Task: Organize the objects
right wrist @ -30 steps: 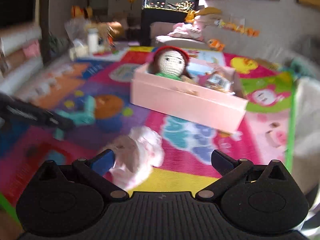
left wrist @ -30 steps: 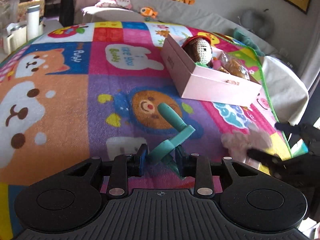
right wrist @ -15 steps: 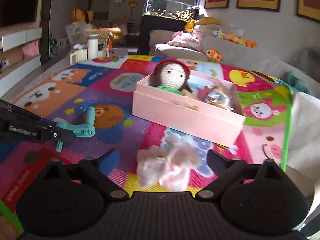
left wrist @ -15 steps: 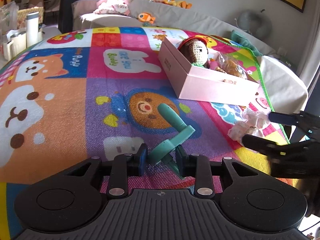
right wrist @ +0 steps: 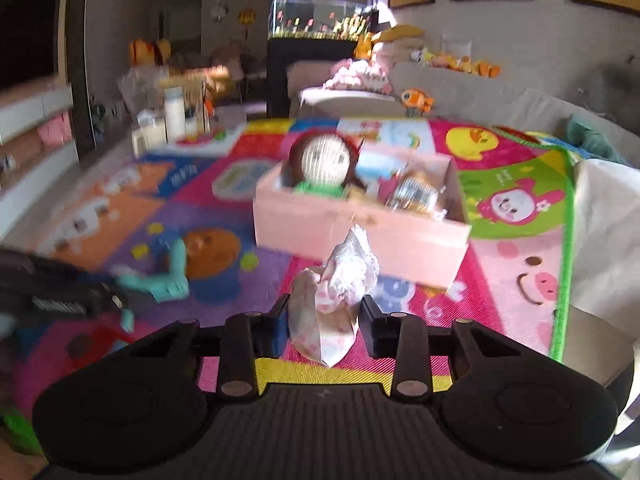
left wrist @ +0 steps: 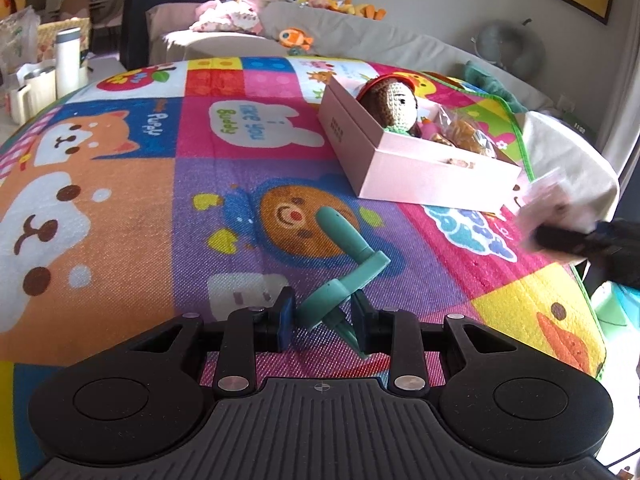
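Note:
My left gripper [left wrist: 322, 316] is shut on the lower end of a teal plastic tool [left wrist: 348, 256], whose handle rests on the play mat. My right gripper [right wrist: 324, 312] is shut on a crumpled pink-and-white cloth bundle [right wrist: 344, 280], held a little above the mat. Just beyond the bundle stands the open pink box [right wrist: 352, 228]. A crocheted doll [right wrist: 324, 160] and wrapped snacks lie inside the box. In the left wrist view the box [left wrist: 420, 176] sits far right, with the blurred bundle [left wrist: 548, 200] and right gripper [left wrist: 560, 240] at the right edge.
A colourful cartoon play mat [left wrist: 120, 200] covers the surface; its green edge [right wrist: 568, 240] runs close on the right. A white bottle and cups [left wrist: 66, 62] stand far left. A sofa with plush toys [left wrist: 296, 38] lies beyond the mat.
My right gripper's jaws have closed on the cloth bundle and raised it off the mat toward the pink box. The left gripper and teal tool have stayed put.

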Tool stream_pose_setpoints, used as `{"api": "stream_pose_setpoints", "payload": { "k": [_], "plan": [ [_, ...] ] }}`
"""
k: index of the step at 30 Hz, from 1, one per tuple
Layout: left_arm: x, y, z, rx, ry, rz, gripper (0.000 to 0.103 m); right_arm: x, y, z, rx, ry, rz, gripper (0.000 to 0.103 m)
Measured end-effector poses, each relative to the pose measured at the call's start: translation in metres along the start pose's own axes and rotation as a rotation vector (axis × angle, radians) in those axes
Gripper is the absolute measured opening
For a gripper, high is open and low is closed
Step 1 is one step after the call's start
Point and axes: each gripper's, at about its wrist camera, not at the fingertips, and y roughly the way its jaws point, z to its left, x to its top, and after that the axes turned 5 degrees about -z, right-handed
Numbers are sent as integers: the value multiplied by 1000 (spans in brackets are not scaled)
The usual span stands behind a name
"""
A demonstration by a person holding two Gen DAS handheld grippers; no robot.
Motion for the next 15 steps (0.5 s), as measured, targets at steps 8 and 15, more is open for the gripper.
{"api": "stream_pose_setpoints", "payload": {
  "k": [8, 15],
  "plan": [
    [23, -11, -7, -63, -14, -92, 33, 4, -29, -25, -14, 50, -103, 35],
    [108, 14, -65, -150, 89, -222, 34, -12, -12, -36, -4, 93, -95, 35]
  ]
}}
